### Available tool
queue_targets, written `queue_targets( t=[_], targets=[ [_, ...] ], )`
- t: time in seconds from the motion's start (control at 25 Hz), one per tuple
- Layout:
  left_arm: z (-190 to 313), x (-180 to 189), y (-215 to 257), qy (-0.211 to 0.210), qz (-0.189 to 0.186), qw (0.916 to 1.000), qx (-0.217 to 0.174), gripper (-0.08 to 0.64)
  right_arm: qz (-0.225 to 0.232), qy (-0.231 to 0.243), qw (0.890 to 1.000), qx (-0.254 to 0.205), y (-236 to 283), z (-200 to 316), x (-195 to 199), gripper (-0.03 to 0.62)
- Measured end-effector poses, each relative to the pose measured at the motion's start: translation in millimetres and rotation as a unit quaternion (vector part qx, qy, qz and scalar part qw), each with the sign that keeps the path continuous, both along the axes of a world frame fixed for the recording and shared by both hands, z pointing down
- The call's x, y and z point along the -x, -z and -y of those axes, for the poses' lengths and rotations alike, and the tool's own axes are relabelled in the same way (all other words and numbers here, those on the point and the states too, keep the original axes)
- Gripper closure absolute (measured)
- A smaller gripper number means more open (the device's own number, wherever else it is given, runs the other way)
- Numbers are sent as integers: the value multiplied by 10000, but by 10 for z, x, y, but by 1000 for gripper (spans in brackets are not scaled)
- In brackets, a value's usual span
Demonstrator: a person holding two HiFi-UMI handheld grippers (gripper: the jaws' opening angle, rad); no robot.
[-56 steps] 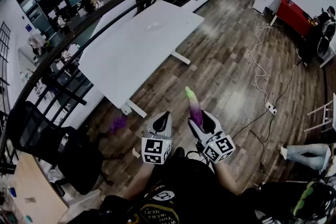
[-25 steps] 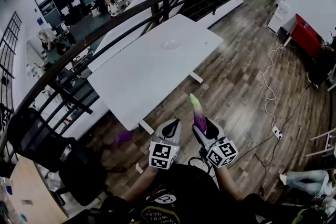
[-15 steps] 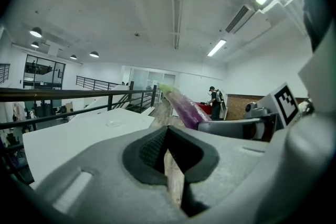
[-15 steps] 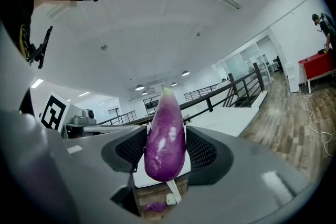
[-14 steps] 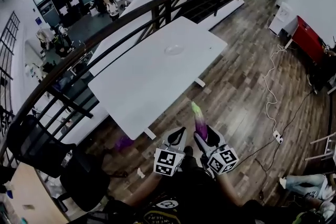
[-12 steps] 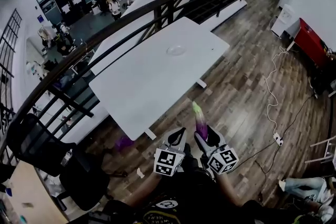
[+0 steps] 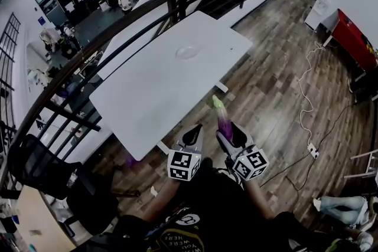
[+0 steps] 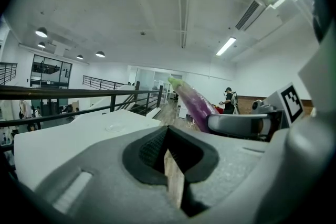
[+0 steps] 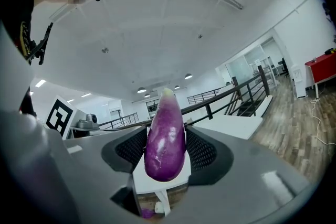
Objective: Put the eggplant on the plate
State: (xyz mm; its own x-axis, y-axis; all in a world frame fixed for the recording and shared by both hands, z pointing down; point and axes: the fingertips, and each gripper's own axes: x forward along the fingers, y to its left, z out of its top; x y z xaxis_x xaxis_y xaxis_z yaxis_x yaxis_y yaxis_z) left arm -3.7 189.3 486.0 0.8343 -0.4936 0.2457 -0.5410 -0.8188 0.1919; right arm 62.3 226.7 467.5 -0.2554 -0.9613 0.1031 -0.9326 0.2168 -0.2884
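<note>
A purple eggplant [image 7: 224, 121] with a pale green tip stands upright between the jaws of my right gripper [image 7: 228, 132], which is shut on its lower end. In the right gripper view the eggplant [image 9: 165, 136] fills the gap between the black pads. My left gripper [image 7: 194, 133] is held beside it, shut with nothing in it; from its own view the eggplant [image 8: 191, 105] shows to the right. A clear plate [image 7: 186, 52] lies on the far half of the white table [image 7: 147, 91], well ahead of both grippers; the left gripper view also shows this plate [image 8: 114, 127].
A black railing [image 7: 118, 29] runs behind the table. A black office chair [image 7: 41, 171] stands at the left. White cables and a power strip [image 7: 312, 153] lie on the wood floor at the right, near a red cabinet [image 7: 354, 38]. A small purple object [image 7: 130, 159] lies under the table's near corner.
The person has stepped closer to the table, so its near corner now lies just ahead of the grippers. The right gripper still holds the eggplant upright; the left stays shut.
</note>
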Motion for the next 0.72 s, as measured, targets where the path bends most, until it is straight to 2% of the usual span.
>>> queue_targets(
  t=[0.2,0.4,0.72],
  targets=[
    [234,-355,52,197,34,9997,-165,555,46,172,9998,-19,-39,246,-392,354],
    [464,-599,28,346,179,9992,-12,555,226,246,9994,78,-38,450,-662,354],
    [1087,-890,-96,313,317,9990,28,555,306,246,9987,334,-276,1032,-967,354]
  ],
)
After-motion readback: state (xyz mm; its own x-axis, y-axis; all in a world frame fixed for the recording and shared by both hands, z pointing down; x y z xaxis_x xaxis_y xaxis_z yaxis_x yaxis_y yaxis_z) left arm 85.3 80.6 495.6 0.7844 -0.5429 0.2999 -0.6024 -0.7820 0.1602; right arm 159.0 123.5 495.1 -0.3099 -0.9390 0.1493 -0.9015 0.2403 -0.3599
